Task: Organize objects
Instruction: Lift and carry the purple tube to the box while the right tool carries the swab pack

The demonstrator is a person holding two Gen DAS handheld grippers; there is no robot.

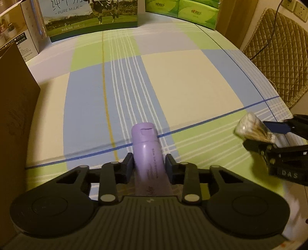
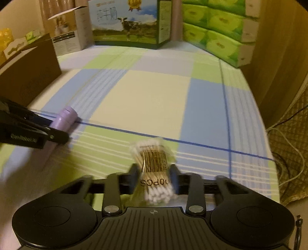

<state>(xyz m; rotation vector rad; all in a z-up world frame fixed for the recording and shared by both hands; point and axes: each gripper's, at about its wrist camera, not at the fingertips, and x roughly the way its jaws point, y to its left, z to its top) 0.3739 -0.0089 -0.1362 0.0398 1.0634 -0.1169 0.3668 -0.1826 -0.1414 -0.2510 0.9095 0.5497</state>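
My left gripper [image 1: 149, 160] is shut on a lilac tube [image 1: 147, 148] with its flip cap pointing forward, held just above the checked tablecloth [image 1: 182, 80]. My right gripper [image 2: 154, 173] is shut on a clear pack of cotton swabs [image 2: 153, 159] with a barcode label. The right gripper [image 1: 269, 136] with the swab pack [image 1: 250, 127] shows at the right of the left wrist view. The left gripper [image 2: 55, 128] with the tube [image 2: 65, 117] shows at the left of the right wrist view.
A brown cardboard box [image 1: 17, 107] stands at the left, also in the right wrist view [image 2: 32, 77]. A milk carton box [image 1: 90, 17], a white open box [image 2: 67, 32] and green tissue packs [image 2: 215, 30] line the back. A quilted chair [image 1: 279, 57] stands right of the table.
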